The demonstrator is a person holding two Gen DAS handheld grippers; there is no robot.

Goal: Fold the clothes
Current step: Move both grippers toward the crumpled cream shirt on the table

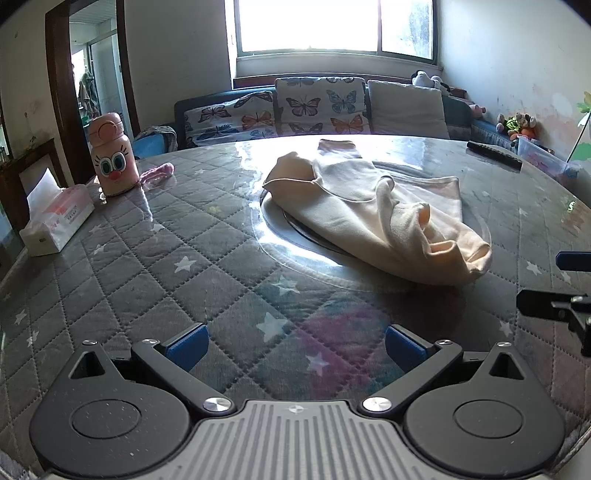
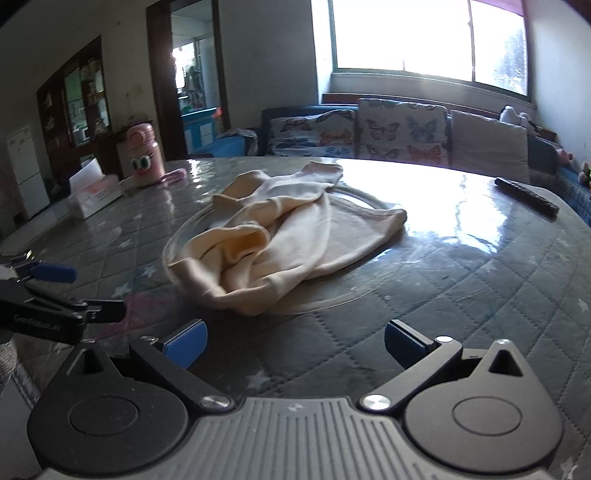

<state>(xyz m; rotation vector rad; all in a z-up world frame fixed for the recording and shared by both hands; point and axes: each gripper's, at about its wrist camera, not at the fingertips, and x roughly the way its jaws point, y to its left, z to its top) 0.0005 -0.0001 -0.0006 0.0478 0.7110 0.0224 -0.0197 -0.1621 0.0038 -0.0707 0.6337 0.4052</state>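
Folding not started, in my judgement: the cream garment (image 1: 373,214) lies crumpled on the worktop (image 1: 155,280), while my left claw (image 1: 295,347) and right claw (image 2: 295,341) stand spread, empty.

On my feeds the far window (image 1: 332,26) is blown out to white, and daylight from it throws hard glare across the far half of the glossy counter (image 2: 461,206). The left side of the room sits dim, darker in the right wrist view, which is also slightly soft. Fisheye bending curves the walls and blackens the corners; a faint pink flare shows near my left tool (image 1: 295,343).
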